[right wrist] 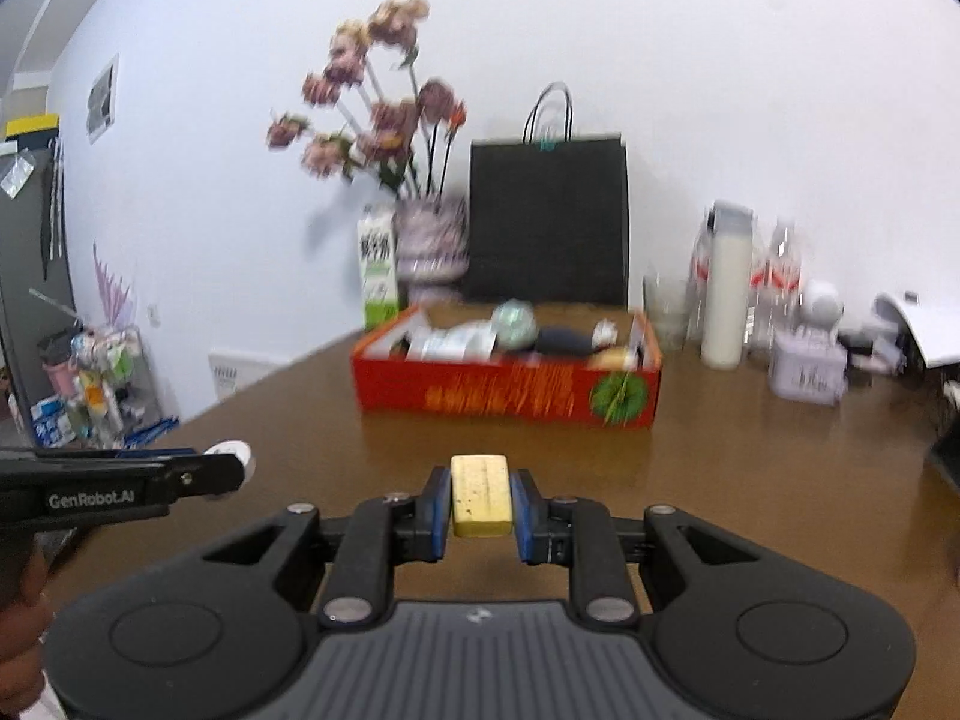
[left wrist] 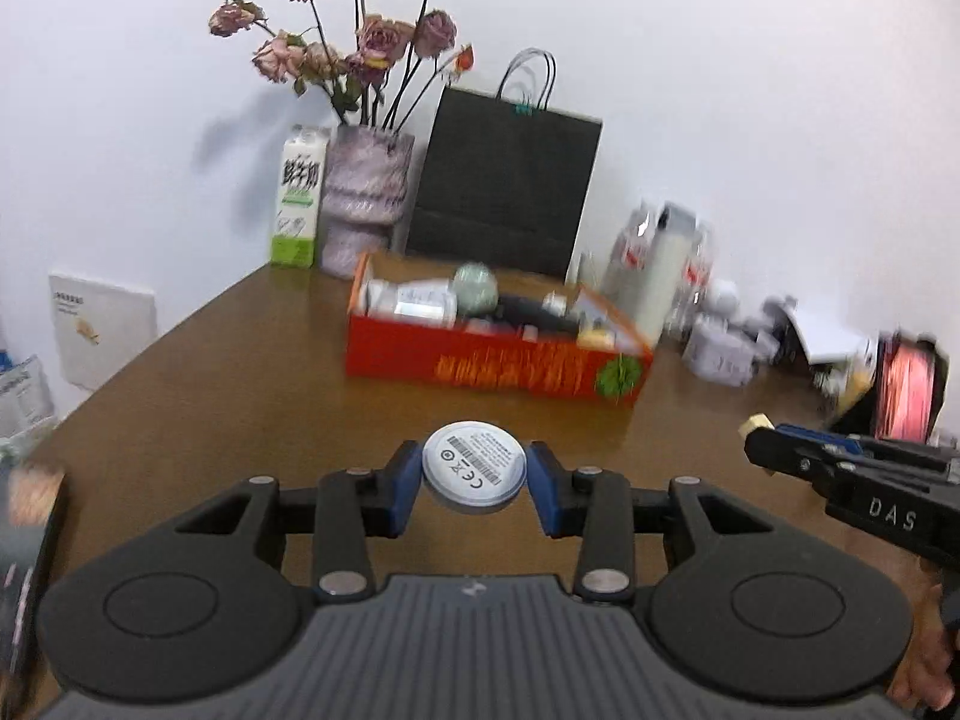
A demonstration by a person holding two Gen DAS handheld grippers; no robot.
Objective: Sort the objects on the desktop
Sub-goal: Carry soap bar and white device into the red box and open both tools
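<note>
From the left wrist camera, the left gripper (left wrist: pixel 474 476) squeezes a round white disc (left wrist: pixel 473 468) by its edges, up above the table (left wrist: pixel 240 372) and short of the red box (left wrist: pixel 498 360). The smooth disc could slip out.

From the right wrist camera, the right gripper (right wrist: pixel 480 504) pinches a yellow block (right wrist: pixel 480 495) above the table. The box is already crowded, so a dropped piece might bounce out.

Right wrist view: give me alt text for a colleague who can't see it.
The right gripper holds a yellow block between its jaws above a brown table. Ahead sits a red box of small items, backed by a black paper bag and a vase of dried roses. The left gripper enters from the left.
</note>
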